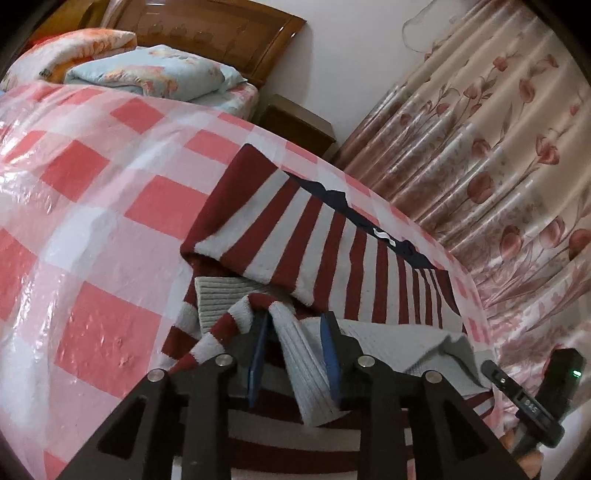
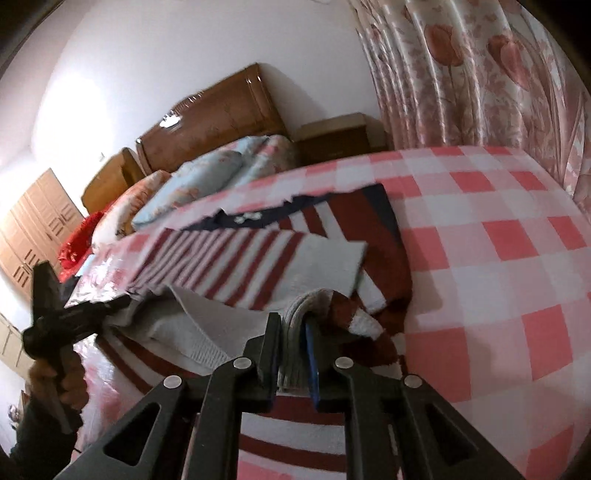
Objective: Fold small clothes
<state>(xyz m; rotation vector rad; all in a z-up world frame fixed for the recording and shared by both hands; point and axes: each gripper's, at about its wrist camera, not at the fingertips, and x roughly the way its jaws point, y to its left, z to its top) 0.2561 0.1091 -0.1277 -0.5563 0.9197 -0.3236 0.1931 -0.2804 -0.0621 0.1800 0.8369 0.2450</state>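
- Currently I have the red-and-white striped sweater (image 1: 332,236) lying on the pink checked bedspread (image 1: 85,206), which I use as my landmark for every position below.
- Sweater sits toward the edge of the bedspread nearest the floral curtain (image 1: 498,155); its body is spread flat, and a navy band with a white mark runs along the side facing the curtain.
- Left gripper (image 1: 295,332): jaws closed on a grey ribbed cuff and a striped fold of the sweater, lifted just above the bedspread. Fabric is pinched between the 2 blue pads (image 1: 330,354) and drapes down over the lower layers.
- Right gripper (image 2: 291,332): jaws closed on a bunched grey ribbed edge of the sweater, blue pad visible on one side, cloth pressed against the black finger on the other.
- In the right wrist view the left gripper (image 2: 110,308) appears at the far side of the sweater, held in a hand (image 2: 55,380), its tip touching grey fabric there.
- In the left wrist view the right gripper's body shows at the lower right, beside the bedspread edge, with a green light on it.
- A grey inner panel of the sweater lies turned up between the 2 grippers.
- Beyond the bedspread: pillows (image 1: 147,70) against a wooden headboard (image 1: 207,29), and a wooden nightstand (image 1: 299,118) between bed and curtain.
- Wooden wardrobe (image 2: 33,229) stands far past the pillows in the right wrist view.
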